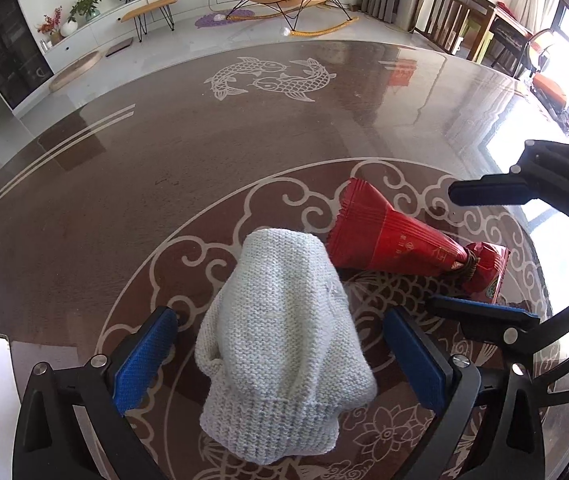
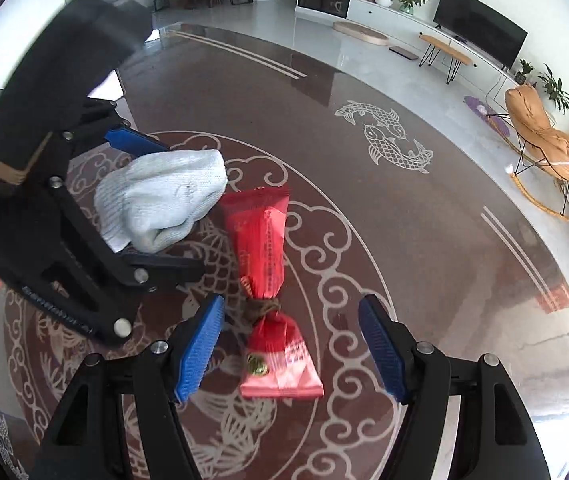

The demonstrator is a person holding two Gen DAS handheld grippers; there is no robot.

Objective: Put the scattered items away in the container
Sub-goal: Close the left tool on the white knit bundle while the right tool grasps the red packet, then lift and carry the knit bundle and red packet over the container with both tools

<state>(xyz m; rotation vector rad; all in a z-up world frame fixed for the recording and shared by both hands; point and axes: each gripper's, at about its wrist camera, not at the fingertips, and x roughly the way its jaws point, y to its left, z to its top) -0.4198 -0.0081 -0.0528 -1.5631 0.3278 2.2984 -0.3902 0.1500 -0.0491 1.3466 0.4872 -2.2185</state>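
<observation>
1. The white knit hat (image 1: 280,356) is seen lying on the worktop (image 1: 124,184), between the spread pads of the left claw (image 1: 284,364).
2. The red wrapped packet (image 2: 272,292) is seen beside the hat, near the middle of the worktop.
3. Its tied neck is framed by the right claw (image 2: 288,352), spread wide and pinching nothing.
4. The packet's long side points away from that claw.
5. No container is seen.

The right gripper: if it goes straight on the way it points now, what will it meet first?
Most likely the red packet, which lies between the open fingers of the right gripper, near its tied neck. Nothing shows in between, though the depth is hard to judge.
</observation>
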